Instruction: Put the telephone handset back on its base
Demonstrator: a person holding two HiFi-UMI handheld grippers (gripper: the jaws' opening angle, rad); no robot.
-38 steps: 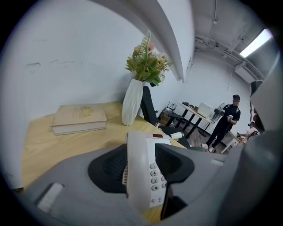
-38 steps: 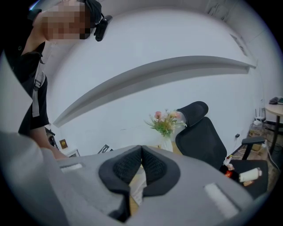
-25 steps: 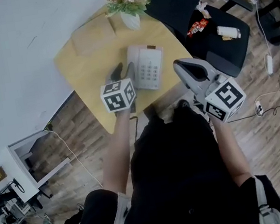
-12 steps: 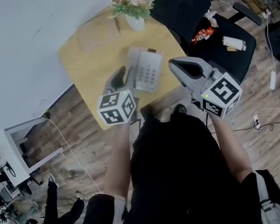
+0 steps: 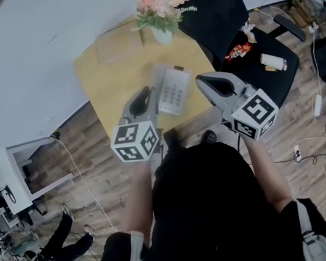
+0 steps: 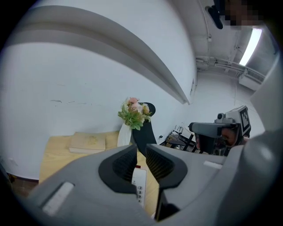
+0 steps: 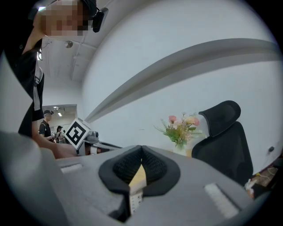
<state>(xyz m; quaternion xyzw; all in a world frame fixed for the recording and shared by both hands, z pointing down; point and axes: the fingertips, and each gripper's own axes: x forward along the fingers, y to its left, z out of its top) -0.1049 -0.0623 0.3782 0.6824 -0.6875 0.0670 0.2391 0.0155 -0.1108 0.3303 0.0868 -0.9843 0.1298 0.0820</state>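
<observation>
Two tongs have drawn back toward six o'clock from the telephone base [image 5: 176, 90]: left tongs [image 6: 141, 152] closing empty, right tongs [image 7: 141, 150] pressed together; handset [image 5: 159, 83] looks seated there.

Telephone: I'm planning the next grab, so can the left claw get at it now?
Probably yes: the left claw hangs right beside the telephone with nothing between them, though its empty jaws are closing.
</observation>
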